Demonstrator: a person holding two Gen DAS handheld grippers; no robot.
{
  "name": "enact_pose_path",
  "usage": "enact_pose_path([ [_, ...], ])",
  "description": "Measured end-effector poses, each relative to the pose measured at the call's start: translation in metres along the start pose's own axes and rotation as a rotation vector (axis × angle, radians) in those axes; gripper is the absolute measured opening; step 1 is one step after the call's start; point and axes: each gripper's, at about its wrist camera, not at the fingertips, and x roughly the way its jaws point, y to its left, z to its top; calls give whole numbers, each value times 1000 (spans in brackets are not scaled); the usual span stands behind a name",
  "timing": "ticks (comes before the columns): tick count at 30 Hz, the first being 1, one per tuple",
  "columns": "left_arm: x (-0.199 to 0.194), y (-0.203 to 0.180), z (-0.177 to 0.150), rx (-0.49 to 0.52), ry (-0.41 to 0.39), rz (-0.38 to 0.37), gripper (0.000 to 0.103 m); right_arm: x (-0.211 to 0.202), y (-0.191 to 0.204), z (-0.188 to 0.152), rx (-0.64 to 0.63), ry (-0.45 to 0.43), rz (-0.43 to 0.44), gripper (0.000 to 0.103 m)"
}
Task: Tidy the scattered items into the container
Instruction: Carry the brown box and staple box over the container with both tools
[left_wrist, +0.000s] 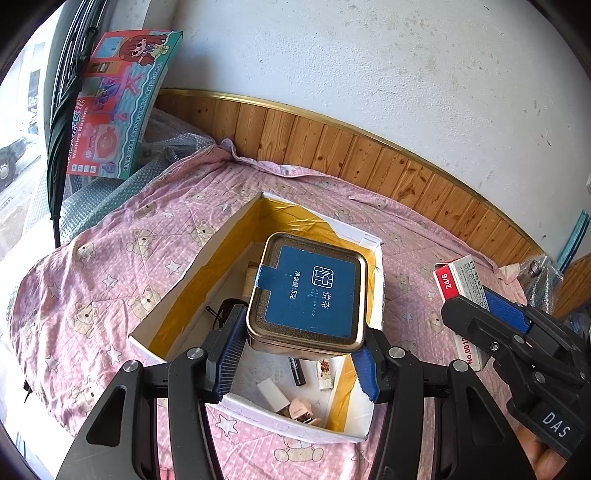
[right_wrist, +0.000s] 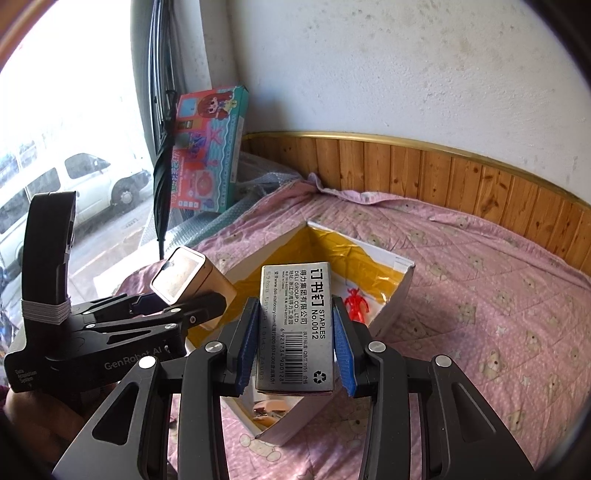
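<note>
Box (left_wrist: 258, 295) floor partly behind tin (left_wrist: 308, 295)

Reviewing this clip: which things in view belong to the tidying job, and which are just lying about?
Job:
- metal tin, held by left gripper
- staples box, held by right gripper
- cardboard container

Lying about:
- toy box
- folded umbrella
- pink bedsheet

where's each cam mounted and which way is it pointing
Left wrist: on the left gripper, looking down its fingers at the tin held over the white box; the right gripper shows at right.
Right wrist: on the right gripper, facing the staples box it clamps; the left gripper and a hand show at left.
Shared: white box, pink bedspread, toy box.
</note>
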Motion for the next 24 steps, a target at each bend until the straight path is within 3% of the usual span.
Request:
enact_pose_path([
  [24, 48, -2, 8, 9, 80, 40, 54, 74, -38, 26, 133, 102, 117, 39],
])
